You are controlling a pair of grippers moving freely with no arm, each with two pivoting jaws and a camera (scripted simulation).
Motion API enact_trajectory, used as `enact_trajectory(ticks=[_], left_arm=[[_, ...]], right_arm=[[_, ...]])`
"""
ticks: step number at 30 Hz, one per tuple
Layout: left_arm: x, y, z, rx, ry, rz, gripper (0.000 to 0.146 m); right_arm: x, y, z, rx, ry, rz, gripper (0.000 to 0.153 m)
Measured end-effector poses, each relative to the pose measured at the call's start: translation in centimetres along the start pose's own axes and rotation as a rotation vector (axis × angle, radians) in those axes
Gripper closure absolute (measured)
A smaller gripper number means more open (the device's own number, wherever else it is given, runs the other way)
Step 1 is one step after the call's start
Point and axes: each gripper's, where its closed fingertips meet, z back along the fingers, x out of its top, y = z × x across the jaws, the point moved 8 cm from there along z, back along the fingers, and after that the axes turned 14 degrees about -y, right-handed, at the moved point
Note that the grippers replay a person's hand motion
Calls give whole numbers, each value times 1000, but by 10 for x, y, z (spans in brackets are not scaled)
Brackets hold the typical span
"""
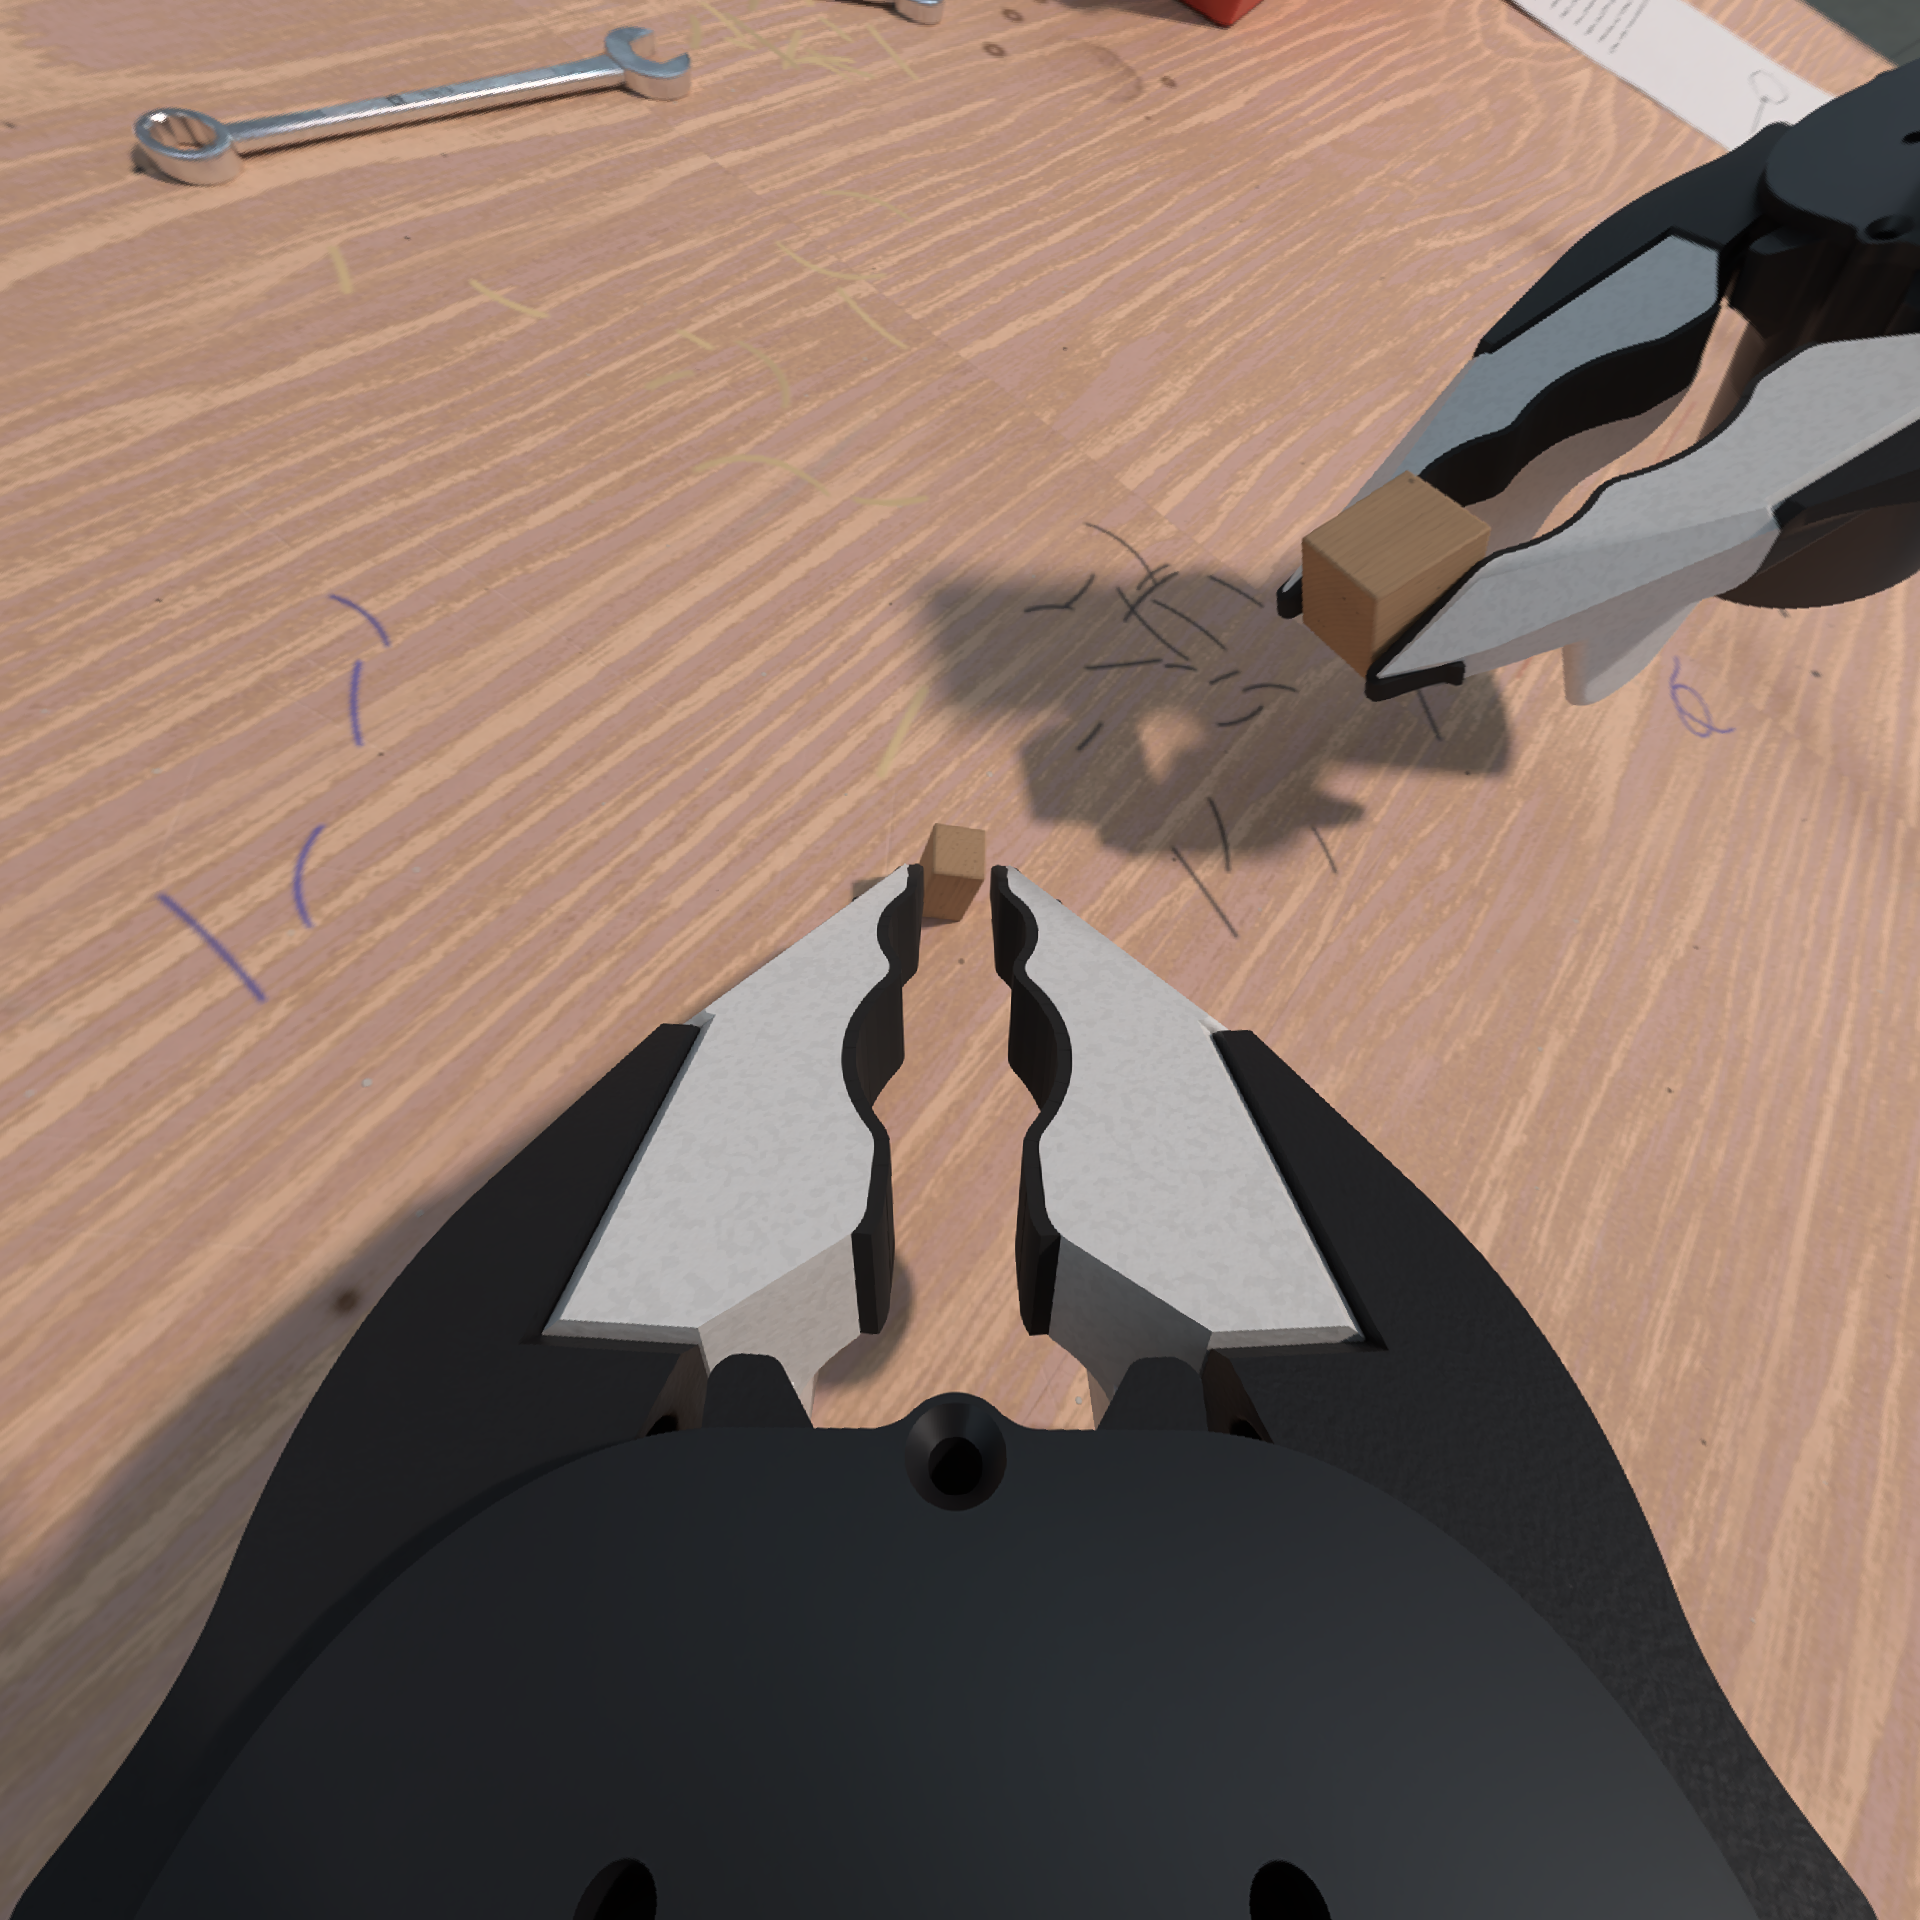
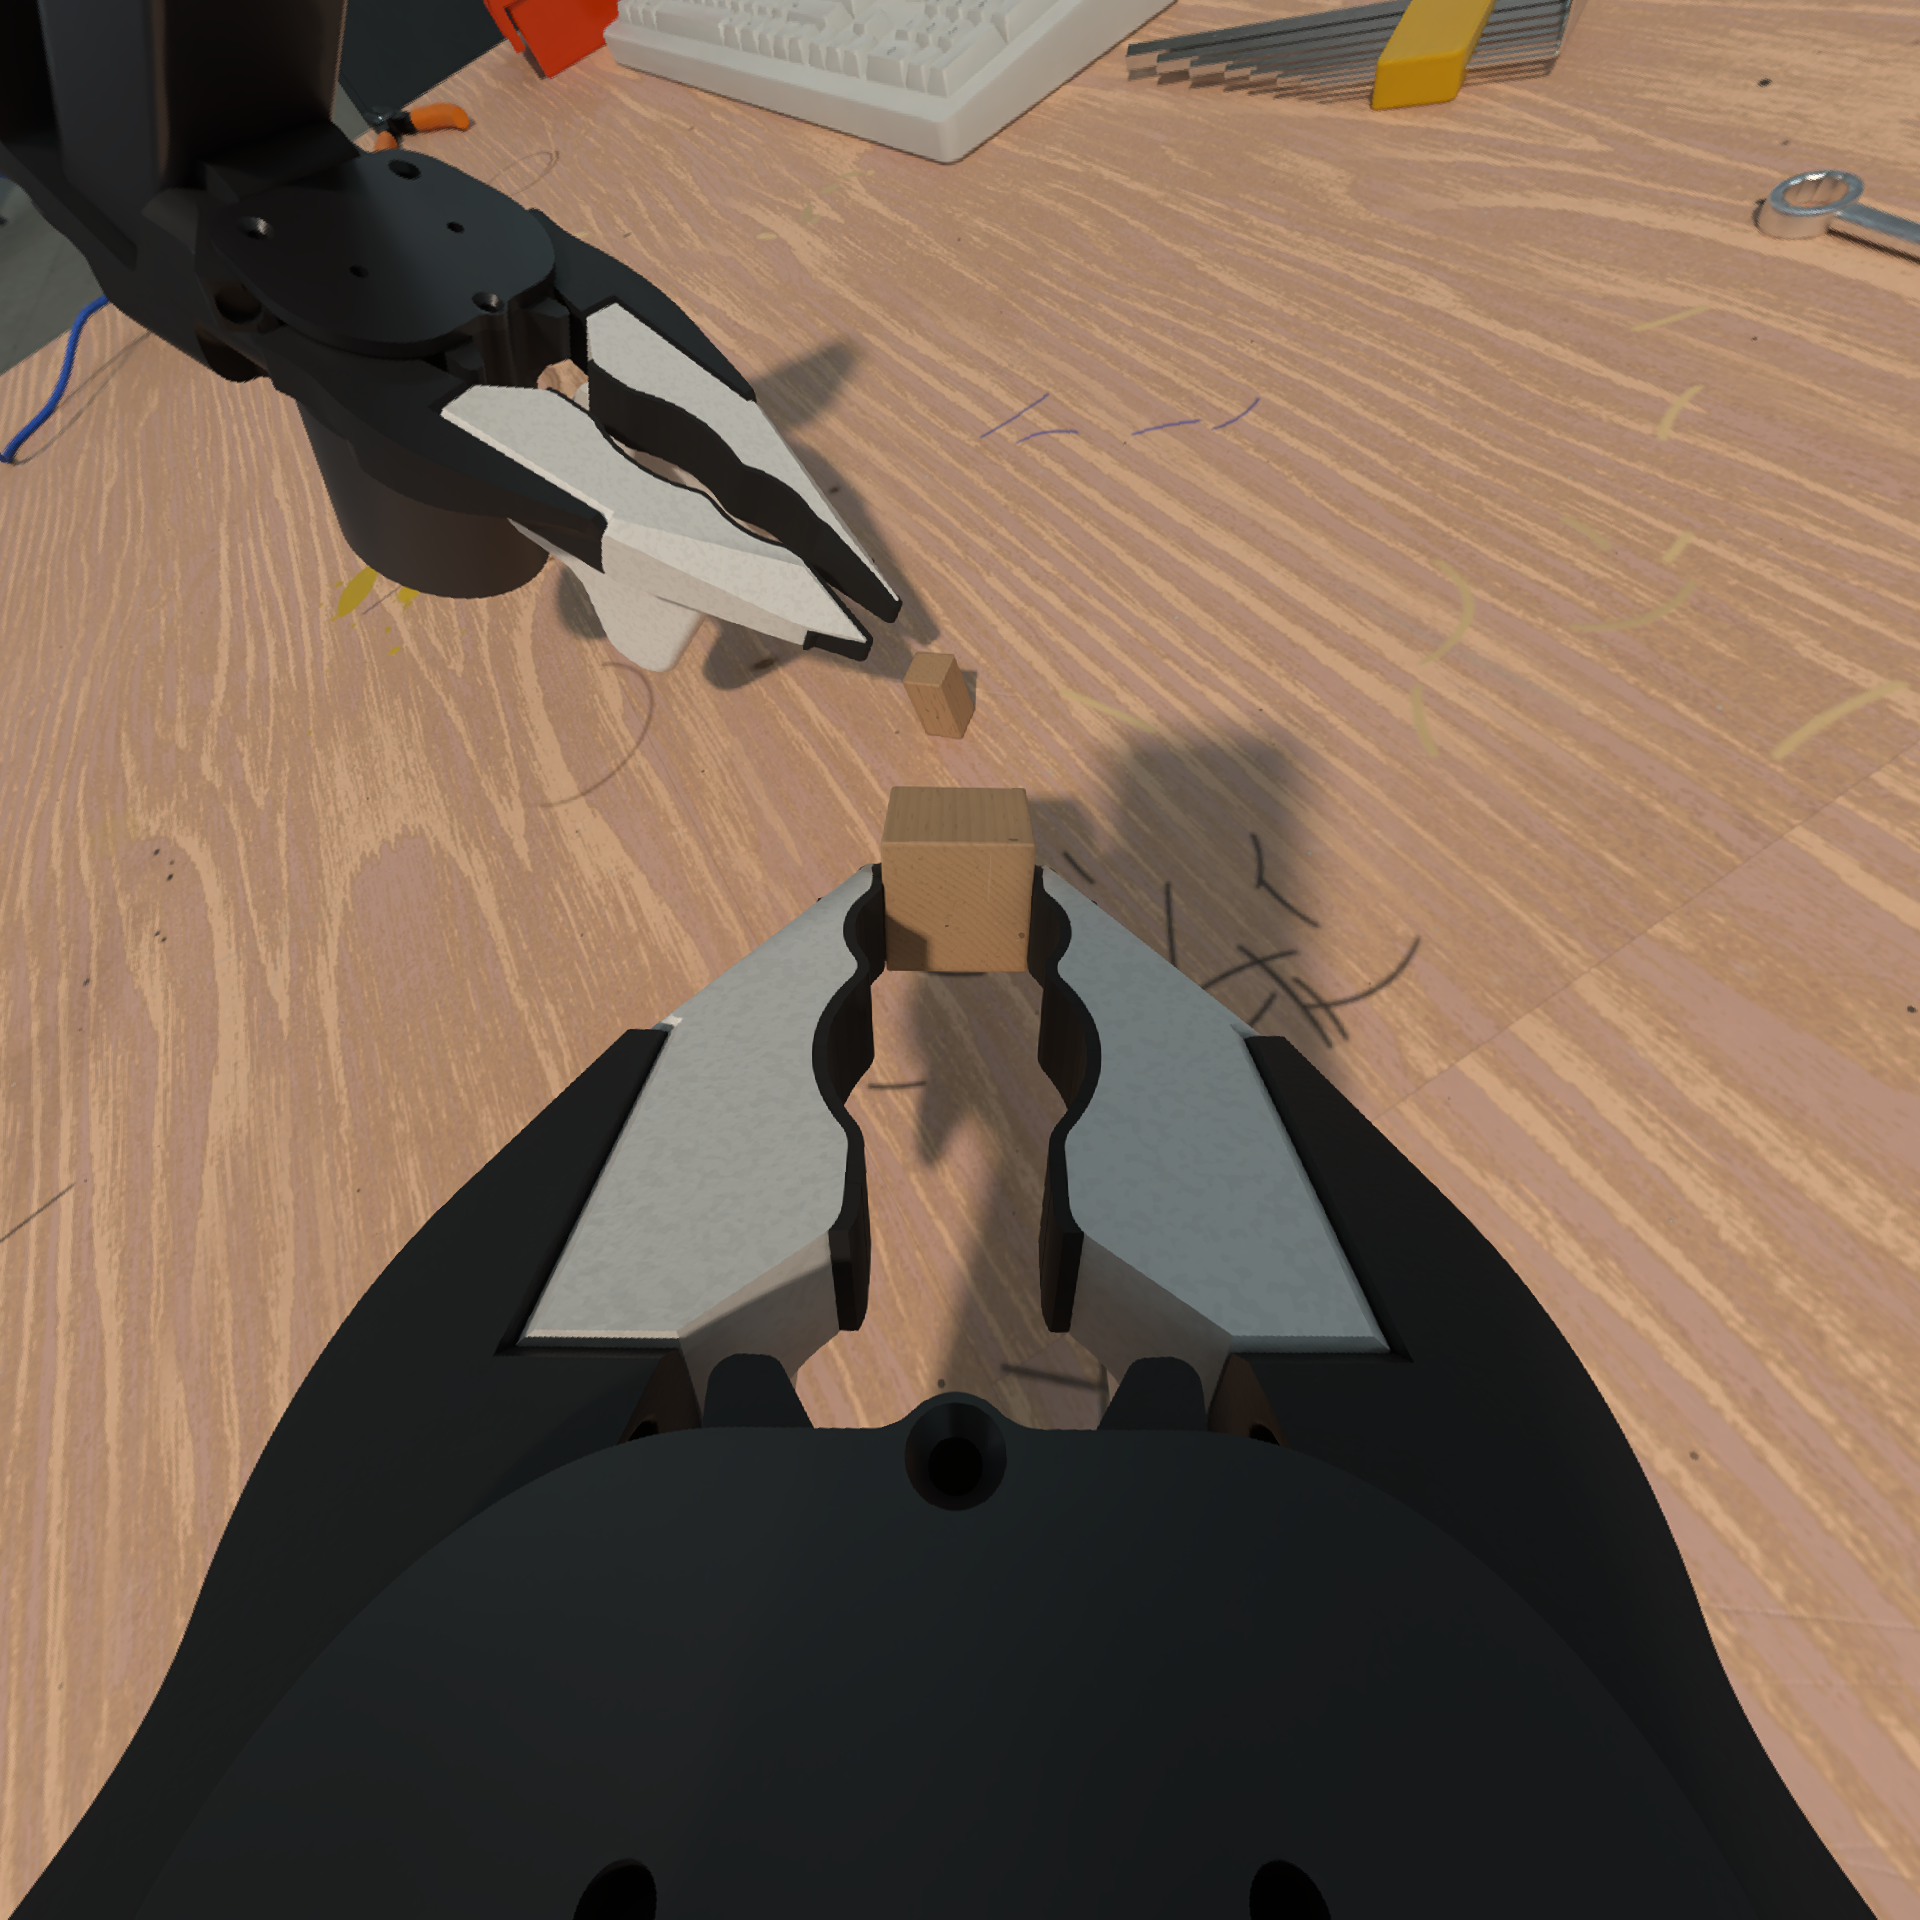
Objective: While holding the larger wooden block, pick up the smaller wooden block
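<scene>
The smaller wooden block (image 1: 954,871) lies on the wooden table (image 1: 520,520), just beyond the tips of my left gripper (image 1: 956,888). That gripper's jaws are narrowly open and empty. In the right wrist view the smaller block (image 2: 940,694) sits a short way past the left gripper (image 2: 873,627), not touching it. My right gripper (image 2: 956,894) is shut on the larger wooden block (image 2: 956,883) at its fingertips and holds it above the table. The left wrist view shows the right gripper (image 1: 1340,639) at the right with the larger block (image 1: 1392,566), casting a shadow below.
A silver wrench (image 1: 405,104) lies at the far left, also in the right wrist view (image 2: 1829,213). A white keyboard (image 2: 883,62), a hex key set with a yellow holder (image 2: 1403,47), a red object (image 2: 551,31), orange pliers (image 2: 426,123) and a paper sheet (image 1: 1662,62) lie far off.
</scene>
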Motion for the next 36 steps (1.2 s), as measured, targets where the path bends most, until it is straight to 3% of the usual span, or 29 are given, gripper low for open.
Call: enact_trajectory(ticks=[15, 26, 36], left_arm=[[4, 16, 4, 82, -4, 22, 135], [0, 6, 3, -42, 30, -30, 140], [-4, 0, -3, -32, 69, -48, 120]], right_arm=[[-3, -4, 8, -25, -9, -51, 126], [-3, -6, 9, -28, -11, -73, 126], [-5, -7, 8, -26, -5, -88, 126]])
